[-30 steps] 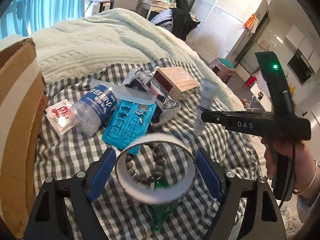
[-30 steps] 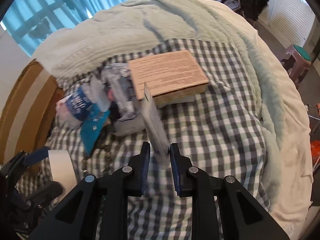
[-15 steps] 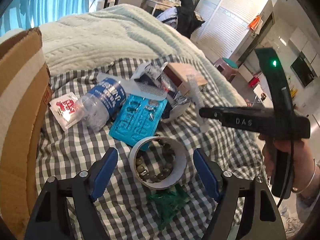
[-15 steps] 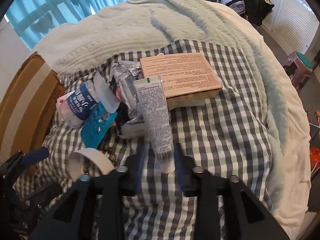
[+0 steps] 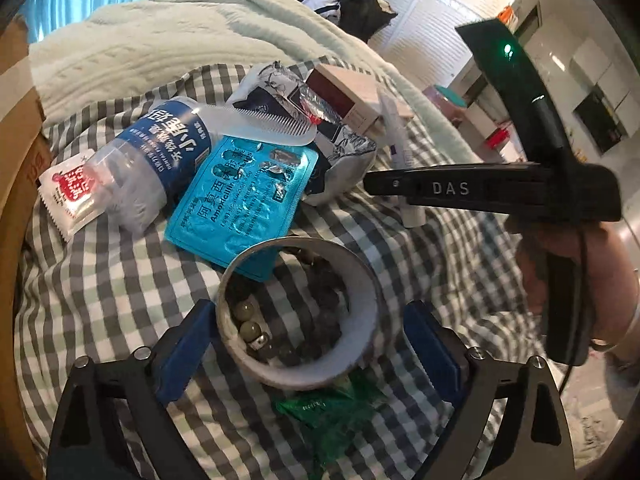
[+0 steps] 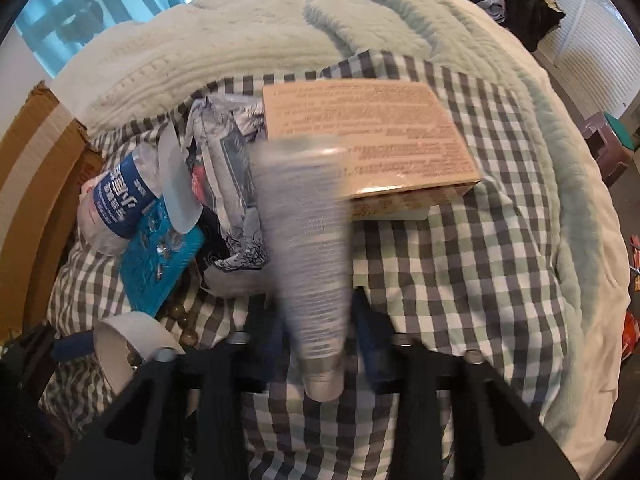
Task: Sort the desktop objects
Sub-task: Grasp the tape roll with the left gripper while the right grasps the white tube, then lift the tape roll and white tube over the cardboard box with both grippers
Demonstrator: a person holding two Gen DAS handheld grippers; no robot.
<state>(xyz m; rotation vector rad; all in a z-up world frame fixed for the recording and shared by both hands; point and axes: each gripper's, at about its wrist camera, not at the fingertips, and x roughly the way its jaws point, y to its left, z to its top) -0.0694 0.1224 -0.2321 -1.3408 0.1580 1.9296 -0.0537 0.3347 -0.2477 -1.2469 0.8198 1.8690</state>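
A white tape roll point(image 5: 298, 312) lies on the checked cloth point(image 5: 100, 300), ringing a bead bracelet point(image 5: 256, 328). My left gripper point(image 5: 308, 348) straddles the roll. Its jaws are opening, and a gap shows beside the right pad point(image 5: 430, 352). In the right wrist view, a white tube point(image 6: 308, 248), blurred, points cap-down between the fingers of my right gripper point(image 6: 318, 340). Those jaws are closing, with slim gaps on both sides of the tube. The roll point(image 6: 132, 344) also shows at the lower left there.
A water bottle point(image 5: 160, 160), a blue blister pack point(image 5: 244, 200), a comb point(image 5: 264, 128), a red-white sachet point(image 5: 70, 192), a patterned pouch point(image 5: 340, 144) and a flat carton point(image 6: 368, 140) crowd the cloth. A green packet point(image 5: 332, 412) lies under the roll. A cardboard box point(image 5: 16, 200) stands left.
The left gripper sank and set the tape roll down over the bracelet, then spread its jaws off it. The right gripper sank too; its jaws left the tube, which tipped over.
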